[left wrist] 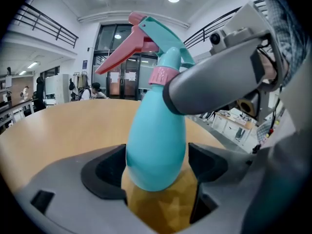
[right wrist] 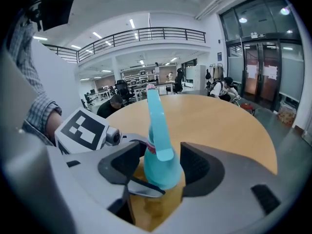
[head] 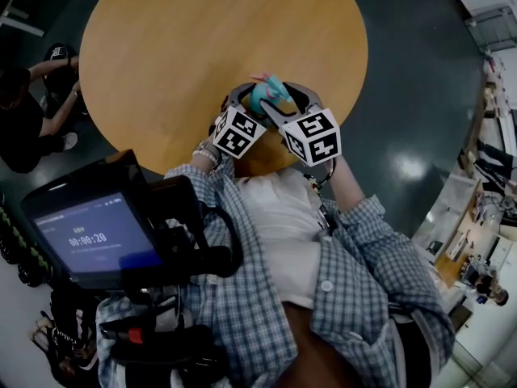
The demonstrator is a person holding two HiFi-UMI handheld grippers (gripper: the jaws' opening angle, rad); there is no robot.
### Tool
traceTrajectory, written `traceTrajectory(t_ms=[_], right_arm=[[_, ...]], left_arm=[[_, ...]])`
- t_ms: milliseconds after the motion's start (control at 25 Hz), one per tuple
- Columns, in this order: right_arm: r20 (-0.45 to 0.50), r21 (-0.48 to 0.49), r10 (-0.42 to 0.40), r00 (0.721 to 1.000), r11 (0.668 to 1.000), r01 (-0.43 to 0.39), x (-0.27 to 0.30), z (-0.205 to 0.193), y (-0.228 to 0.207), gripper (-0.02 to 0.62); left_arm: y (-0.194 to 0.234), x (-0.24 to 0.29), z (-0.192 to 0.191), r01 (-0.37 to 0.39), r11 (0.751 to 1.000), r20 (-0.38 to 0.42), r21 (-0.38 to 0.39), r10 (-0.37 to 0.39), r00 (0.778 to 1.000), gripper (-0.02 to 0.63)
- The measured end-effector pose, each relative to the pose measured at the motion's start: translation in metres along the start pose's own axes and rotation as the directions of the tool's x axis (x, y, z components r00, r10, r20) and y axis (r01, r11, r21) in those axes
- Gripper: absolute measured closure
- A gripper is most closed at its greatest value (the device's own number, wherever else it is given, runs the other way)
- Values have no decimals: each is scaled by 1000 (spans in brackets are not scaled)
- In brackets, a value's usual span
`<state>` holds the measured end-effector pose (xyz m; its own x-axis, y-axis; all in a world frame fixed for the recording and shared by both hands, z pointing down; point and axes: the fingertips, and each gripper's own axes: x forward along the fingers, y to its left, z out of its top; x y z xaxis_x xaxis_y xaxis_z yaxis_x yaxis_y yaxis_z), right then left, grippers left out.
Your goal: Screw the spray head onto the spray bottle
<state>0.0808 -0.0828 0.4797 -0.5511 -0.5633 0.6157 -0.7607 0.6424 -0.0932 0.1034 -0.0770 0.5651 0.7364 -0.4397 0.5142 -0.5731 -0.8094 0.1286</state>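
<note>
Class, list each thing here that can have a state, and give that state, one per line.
Teal plastic spray bottle: gripped near its base.
Teal spray head with pink trigger: seated on the bottle's neck; tightness unclear.
Left gripper: shut on the bottle.
Right gripper: open, jaws either side of the bottle's neck.

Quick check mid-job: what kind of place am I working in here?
Probably an open-plan office or lab hall: a mezzanine railing, glass entrance doors, and a seated person beyond the round wooden table.

Place: office atrium | cues: mezzanine railing [right wrist: 146, 33], glass doors [right wrist: 261, 74] (desks [head: 449, 267] beyond)
</note>
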Motion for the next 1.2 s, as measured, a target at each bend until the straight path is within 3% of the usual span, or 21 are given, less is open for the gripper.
traceTrajectory(t_ms=[280, 560, 600, 680, 760, 800, 920, 1200], right_arm=[[0, -2, 14, 1000, 1000, -14, 2, -24, -3, 360], [23, -131, -15, 1000, 991, 18, -10, -53, 0, 385], [30, -117, -42, 999, 992, 46, -13, -57, -4, 445], [53, -73, -120, 991, 990, 124, -19, -60, -15, 574], [72, -8, -156, 985, 988, 157, -24, -62, -22, 600], [77, 31, -157, 985, 988, 155, -26, -64, -25, 600], [67, 121, -161, 985, 981, 152, -30, -74, -34, 601], [44, 265, -153, 987, 954, 136, -24, -88, -39, 601]], left_arm=[[-1, -11, -16, 16, 1000, -40, 13, -15, 999, 206], [14, -41, -42, -48, 998, -53, -35, 46, 998, 210], [15, -45, -47, -59, 998, -65, -37, 56, 996, 249], [23, -58, -56, -107, 994, -88, -15, 105, 991, 389], [33, -72, -60, -179, 984, -88, -1, 179, 980, 557], [36, -77, -61, -208, 978, -83, -8, 206, 975, 595], [40, -86, -63, -254, 966, -75, -41, 251, 965, 600], [36, -90, -67, -252, 967, -84, -43, 248, 965, 600]])
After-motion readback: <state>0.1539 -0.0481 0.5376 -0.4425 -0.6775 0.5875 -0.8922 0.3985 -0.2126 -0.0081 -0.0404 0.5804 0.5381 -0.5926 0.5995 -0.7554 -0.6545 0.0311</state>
